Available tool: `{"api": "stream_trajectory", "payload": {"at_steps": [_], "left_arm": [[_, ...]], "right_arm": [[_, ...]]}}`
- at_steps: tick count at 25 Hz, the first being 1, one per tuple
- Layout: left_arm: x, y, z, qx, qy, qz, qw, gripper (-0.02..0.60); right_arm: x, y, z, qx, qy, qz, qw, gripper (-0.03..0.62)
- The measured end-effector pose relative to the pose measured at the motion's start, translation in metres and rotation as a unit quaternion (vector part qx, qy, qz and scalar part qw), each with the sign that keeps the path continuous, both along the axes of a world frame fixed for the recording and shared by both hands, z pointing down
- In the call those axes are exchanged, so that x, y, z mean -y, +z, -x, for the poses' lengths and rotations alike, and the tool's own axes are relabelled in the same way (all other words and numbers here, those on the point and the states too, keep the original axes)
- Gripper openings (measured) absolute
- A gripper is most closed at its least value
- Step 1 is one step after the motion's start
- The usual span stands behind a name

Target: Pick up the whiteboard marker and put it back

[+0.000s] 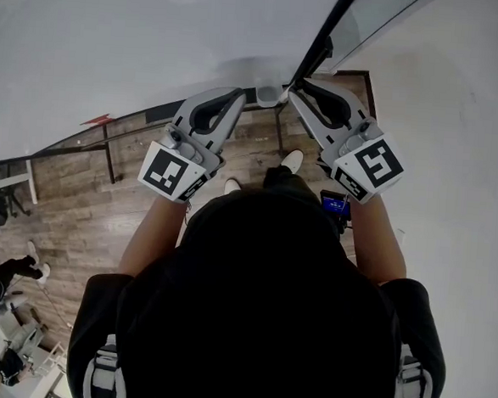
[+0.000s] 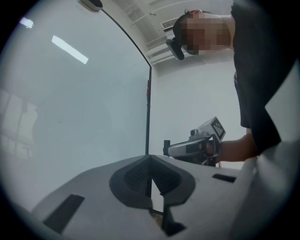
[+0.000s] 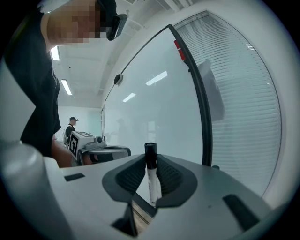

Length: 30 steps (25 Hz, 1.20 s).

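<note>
The whiteboard marker (image 3: 152, 180), white with a black cap, stands upright between the pads of my right gripper (image 3: 150, 161), which is shut on it. In the head view the right gripper (image 1: 311, 94) points at the whiteboard's black edge, and the marker itself cannot be made out there. My left gripper (image 2: 150, 159) has its pads closed against each other with nothing between them. It is held level beside the right one (image 1: 229, 101), facing the whiteboard (image 2: 70, 117).
The whiteboard's black frame (image 3: 199, 103) runs up just right of the marker, with window blinds (image 3: 248, 93) beyond it. A small pale fitting (image 1: 269, 93) sits on the board's lower rail between the two grippers. Wooden floor (image 1: 70, 198) lies below; people (image 1: 6, 270) stand at the far left.
</note>
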<state>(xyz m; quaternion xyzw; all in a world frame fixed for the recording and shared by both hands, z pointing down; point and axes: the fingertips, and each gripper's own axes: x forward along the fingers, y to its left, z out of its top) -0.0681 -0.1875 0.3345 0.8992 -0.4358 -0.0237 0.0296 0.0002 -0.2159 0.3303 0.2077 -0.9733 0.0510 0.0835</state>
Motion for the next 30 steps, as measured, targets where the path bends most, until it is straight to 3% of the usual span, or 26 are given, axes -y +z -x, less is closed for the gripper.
{"api": "stream_trajectory", "payload": {"at_steps": [6,18,30], "left_arm": [[0.005,0.008,0.005,-0.014,-0.014,-0.015,0.9997,0.003],[0.020,0.049,-0.002,0.030,-0.028,0.022,0.9989,0.003],[0.024,0.084,-0.002,0.034,-0.040,0.026,0.9983,0.003]], "right_arm": [[0.014,0.027,0.005,-0.006,0.016,0.015,1.000,0.069],[0.019,0.056,0.016,-0.018,0.011,0.018,1.000,0.069],[0.032,0.098,0.027,-0.043,0.002,0.003,0.999,0.069]]}}
